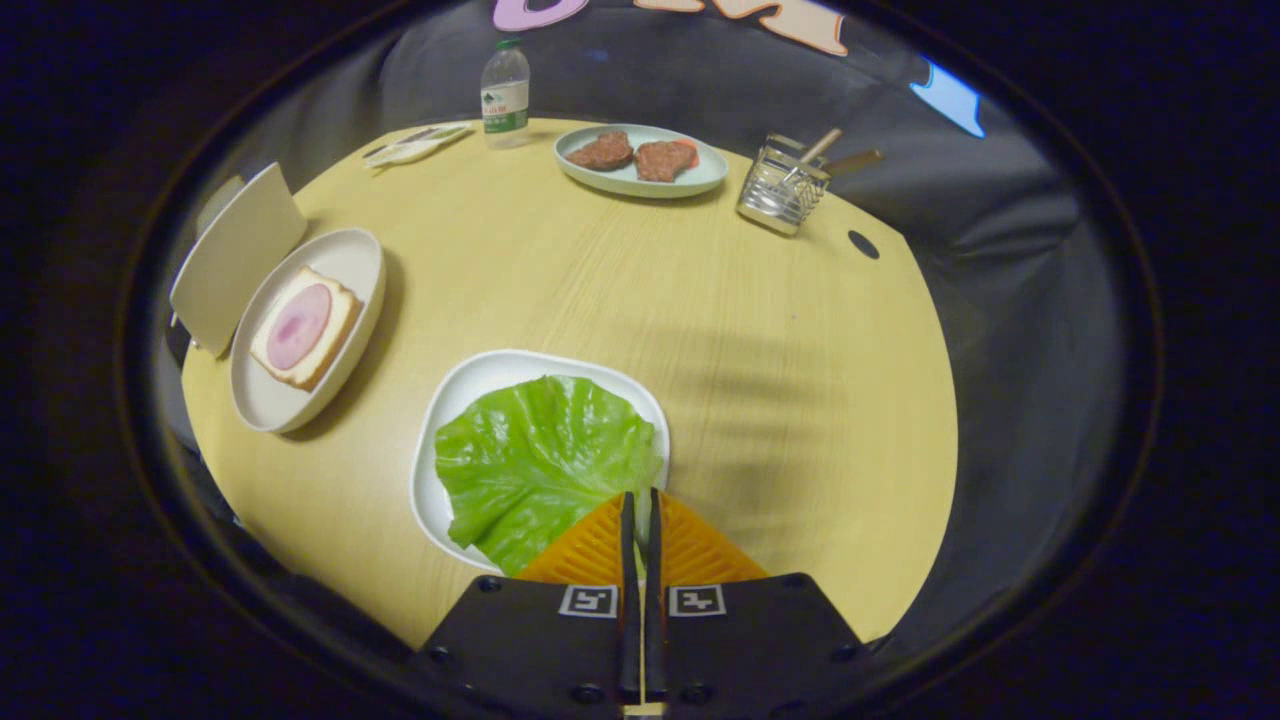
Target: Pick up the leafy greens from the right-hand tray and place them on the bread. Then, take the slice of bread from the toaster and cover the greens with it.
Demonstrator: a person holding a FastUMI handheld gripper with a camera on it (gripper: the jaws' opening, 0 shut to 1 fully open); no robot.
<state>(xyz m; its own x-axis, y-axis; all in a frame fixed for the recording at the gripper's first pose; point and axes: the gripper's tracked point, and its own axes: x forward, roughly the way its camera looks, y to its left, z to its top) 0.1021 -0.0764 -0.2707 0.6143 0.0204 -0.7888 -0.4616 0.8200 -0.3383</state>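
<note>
i'm in a cloth-walled booth set up as a dining spot: beyond the fingers, a round wooden table [560, 270] with plates, water bottle [505, 94] and cutlery holder [783, 188].

Your gripper [641, 497] covers the near edge of the leafy greens [540, 455], so you cannot tell whether its nearly closed fingers pinch the leaf. At the table's [620, 290] far edge, the bottle's [505, 93] label is too small to read. At the left edge, the toaster [235, 258] hides whatever it holds.

The gripper [640, 505] has ribbed fingers on a black, screw-studded body bearing two square black-and-white markers, fingers nearly touching.
</note>
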